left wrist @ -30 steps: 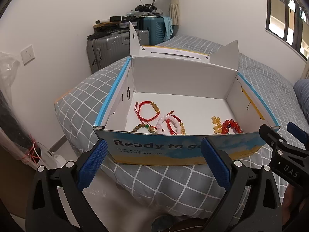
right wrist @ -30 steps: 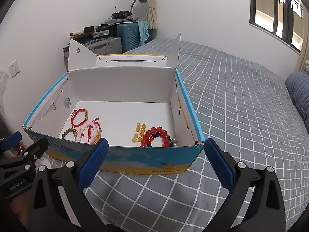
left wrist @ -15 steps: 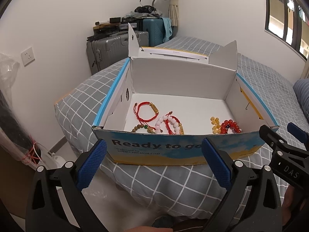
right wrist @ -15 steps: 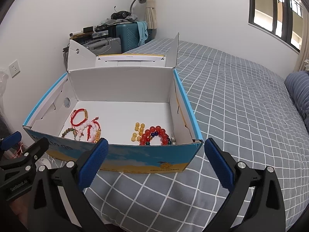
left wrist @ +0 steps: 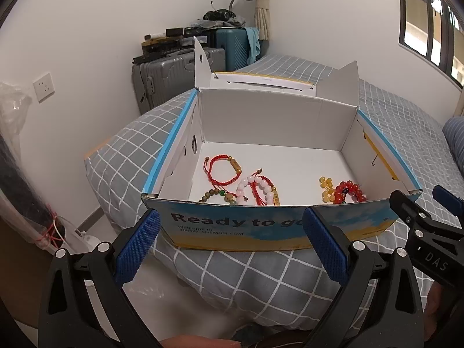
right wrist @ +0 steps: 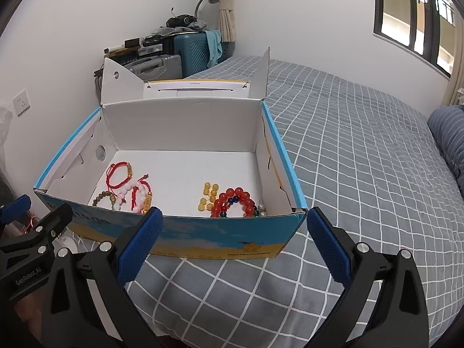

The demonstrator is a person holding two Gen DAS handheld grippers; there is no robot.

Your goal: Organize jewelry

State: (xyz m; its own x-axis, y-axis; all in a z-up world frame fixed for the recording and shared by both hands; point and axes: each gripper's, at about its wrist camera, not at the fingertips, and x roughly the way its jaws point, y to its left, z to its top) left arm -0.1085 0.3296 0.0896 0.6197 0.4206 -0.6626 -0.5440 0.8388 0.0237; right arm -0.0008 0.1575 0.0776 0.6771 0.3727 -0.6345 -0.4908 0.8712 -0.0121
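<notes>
Both grippers, left gripper [left wrist: 232,243] and right gripper [right wrist: 235,240], were spread wide and empty. Bracelets [right wrist: 235,201] lay inside the open box [right wrist: 179,127] at 12 o'clock, on the bed [right wrist: 362,150].

The box [left wrist: 261,226] front reads "Ready to go"; its right corner in the right view, "PROTECTCAMEL".

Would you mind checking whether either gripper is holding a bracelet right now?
No, the left gripper and right gripper are both open and empty, short of the box.
</notes>
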